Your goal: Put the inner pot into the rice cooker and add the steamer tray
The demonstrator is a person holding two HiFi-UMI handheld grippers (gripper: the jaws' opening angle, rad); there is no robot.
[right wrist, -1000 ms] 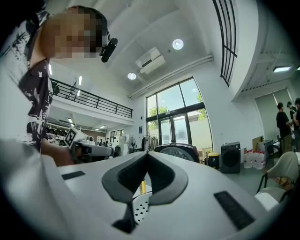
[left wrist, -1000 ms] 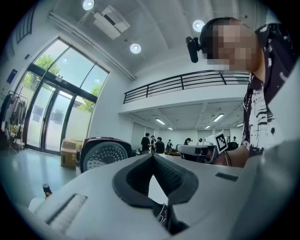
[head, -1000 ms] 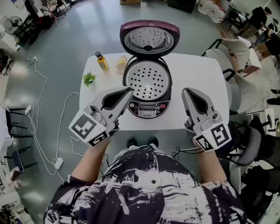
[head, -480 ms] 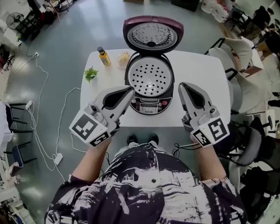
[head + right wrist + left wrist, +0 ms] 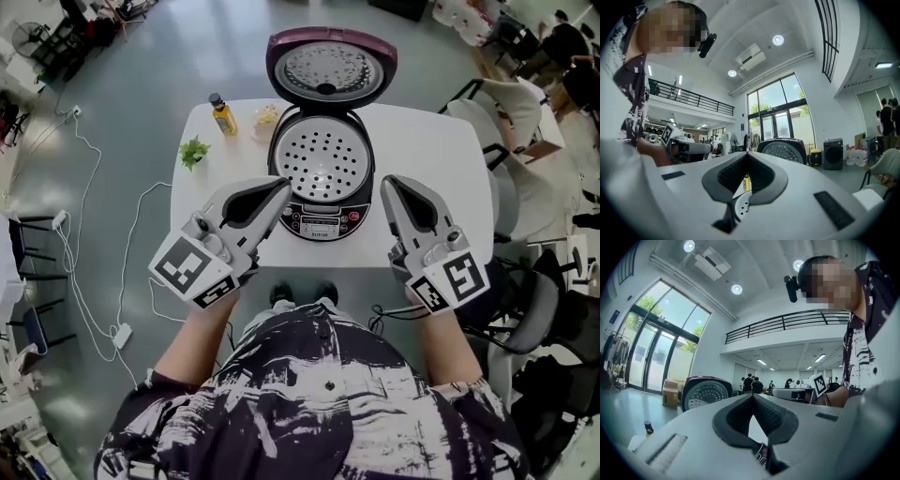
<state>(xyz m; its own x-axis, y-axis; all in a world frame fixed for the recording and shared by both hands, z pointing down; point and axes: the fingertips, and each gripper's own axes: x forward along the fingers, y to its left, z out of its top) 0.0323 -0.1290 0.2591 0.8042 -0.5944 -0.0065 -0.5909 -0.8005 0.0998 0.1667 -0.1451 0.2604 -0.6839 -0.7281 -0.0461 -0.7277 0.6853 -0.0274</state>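
The rice cooker (image 5: 323,223) stands open on the white table (image 5: 427,141), its lid (image 5: 331,67) tipped back. A perforated steamer tray (image 5: 321,164) lies in its mouth; whatever is beneath it is hidden. My left gripper (image 5: 279,186) hovers at the cooker's front left, shut and holding nothing. My right gripper (image 5: 385,180) hovers at the front right, also shut and holding nothing. In the left gripper view the jaws (image 5: 752,395) meet, with the lid (image 5: 704,393) beyond them. In the right gripper view the closed jaws (image 5: 746,153) frame the tray's edge (image 5: 740,206).
A yellow bottle (image 5: 222,115), a small green plant (image 5: 192,151) and a small cup (image 5: 265,119) stand at the table's back left. Chairs (image 5: 506,103) stand to the right, and cables (image 5: 84,281) trail over the floor on the left.
The right gripper has edged slightly closer to the cooker's side. The left gripper has kept its place. Both stay shut.
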